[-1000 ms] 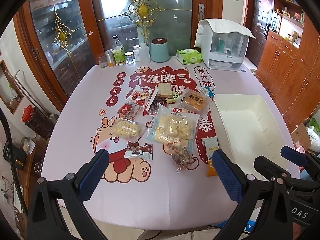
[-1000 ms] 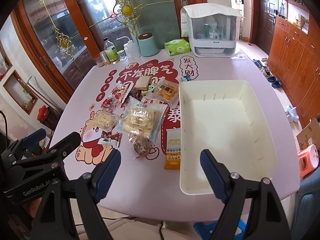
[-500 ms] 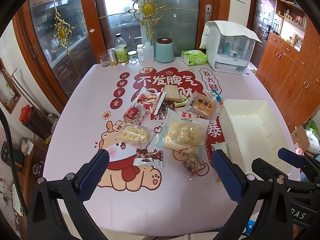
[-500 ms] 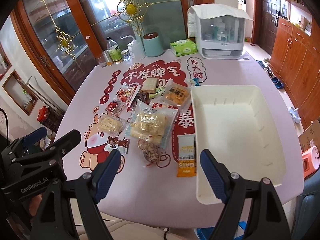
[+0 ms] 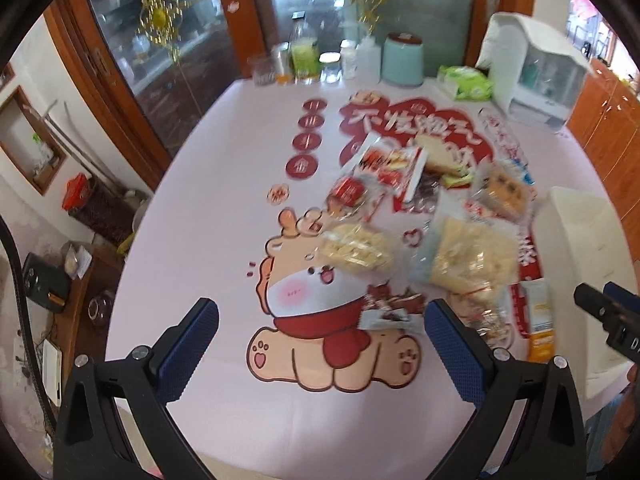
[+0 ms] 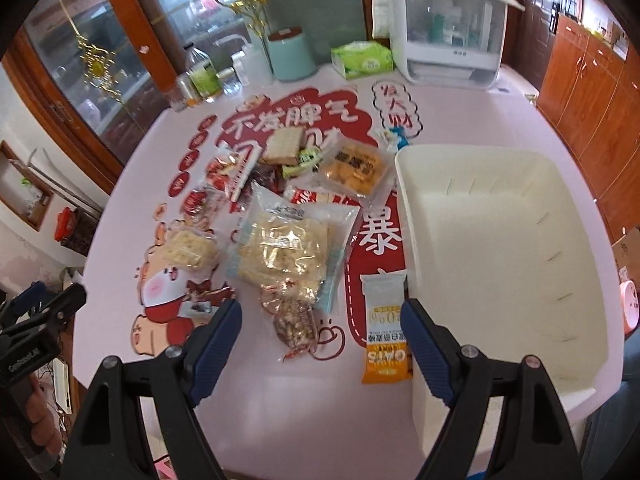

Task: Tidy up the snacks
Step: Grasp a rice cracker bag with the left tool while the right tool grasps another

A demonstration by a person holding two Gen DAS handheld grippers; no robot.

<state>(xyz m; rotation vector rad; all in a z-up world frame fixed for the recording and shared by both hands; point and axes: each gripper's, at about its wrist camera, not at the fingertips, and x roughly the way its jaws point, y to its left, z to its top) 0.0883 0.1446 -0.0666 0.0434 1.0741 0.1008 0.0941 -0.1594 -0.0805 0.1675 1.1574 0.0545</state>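
We held both grippers, left [image 5: 320, 344] and right [image 6: 322, 344], fingers apart and empty, above the snacks [image 6: 280, 248] heaped just left of the empty white bin [image 6: 500, 240] on the desk [image 6: 320, 412], ready for loading.

Motion blur is smearing the snack pile [image 5: 404, 216] in my left view, so I am failing to read its labels. The white bin [image 5: 588, 264] is running off that view's right edge. My right finger [image 6: 430, 354] is covering the oat bar's [image 6: 384, 332] corner.
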